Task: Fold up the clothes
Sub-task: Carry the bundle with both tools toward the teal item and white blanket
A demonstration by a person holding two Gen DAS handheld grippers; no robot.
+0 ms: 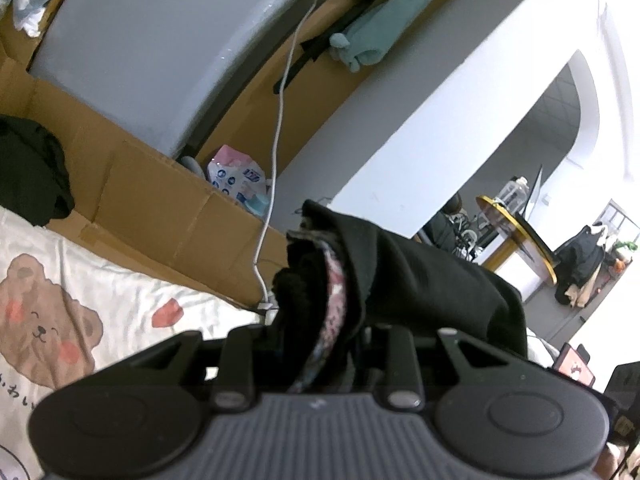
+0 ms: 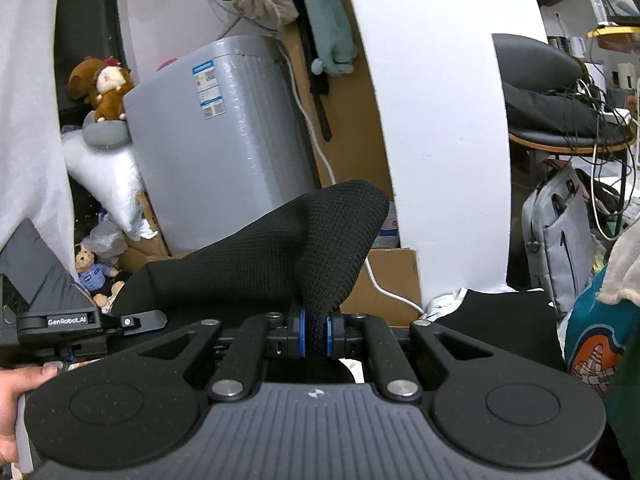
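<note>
A black garment [image 1: 412, 280] with a patterned pink lining is bunched in my left gripper [image 1: 316, 344], which is shut on a thick wad of it; the cloth hides the fingertips. In the right wrist view the same black garment [image 2: 320, 240], here a knitted edge, stands up from my right gripper [image 2: 316, 334], whose blue pads [image 2: 301, 332] are shut on a thin fold. The cloth stretches leftward toward the other gripper's body [image 2: 68, 326], held by a hand [image 2: 16, 384]. Both grippers hold the garment above the bed.
A white bear-print sheet [image 1: 80, 300] lies below left. Cardboard [image 1: 160, 200], a grey wrapped appliance [image 2: 216, 140], a white cable [image 1: 276, 140] and a white wall panel [image 2: 440, 120] stand ahead. Another black cloth [image 1: 28, 168] sits left. A grey bag [image 2: 560, 232] and chair are at right.
</note>
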